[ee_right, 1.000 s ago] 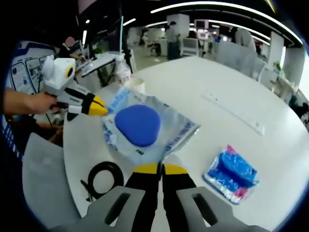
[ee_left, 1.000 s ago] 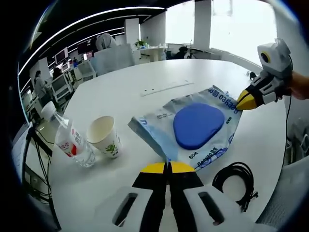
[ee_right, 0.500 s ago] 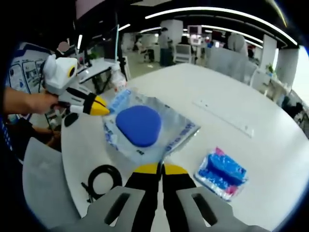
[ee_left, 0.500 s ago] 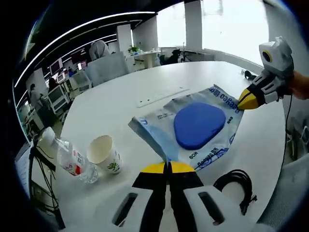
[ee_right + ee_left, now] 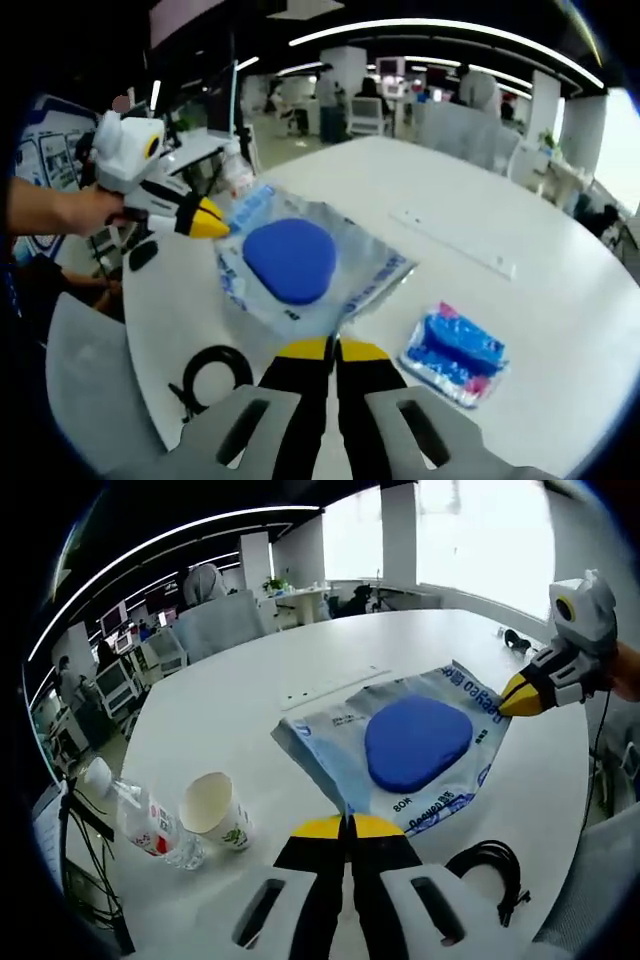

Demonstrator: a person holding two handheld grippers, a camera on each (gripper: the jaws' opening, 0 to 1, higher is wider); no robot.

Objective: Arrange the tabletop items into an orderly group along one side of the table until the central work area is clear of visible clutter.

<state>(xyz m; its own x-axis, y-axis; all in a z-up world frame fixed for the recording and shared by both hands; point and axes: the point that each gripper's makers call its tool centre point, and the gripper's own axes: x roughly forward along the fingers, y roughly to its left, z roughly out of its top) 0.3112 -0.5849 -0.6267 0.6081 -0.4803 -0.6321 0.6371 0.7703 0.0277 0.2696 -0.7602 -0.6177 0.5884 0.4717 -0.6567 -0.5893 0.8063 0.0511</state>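
Left to right in the left gripper view: water bottle [image 5: 140, 815] lying down and paper cup [image 5: 214, 810] upright by the tabletop's [image 5: 250, 680] edge. Left gripper [image 5: 347, 828] pinches the plastic bag's [image 5: 330, 738] near corner, right gripper [image 5: 522, 694] the far corner — probably a two-point carry so the blue pad [image 5: 417, 741] stays put. Cable coil [image 5: 487, 868] sits at the near edge.

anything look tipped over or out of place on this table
Yes: the water bottle lies on its side beside the upright paper cup, near the table edge. The black cable is a loose coil, and the blue pad's bag is crumpled.
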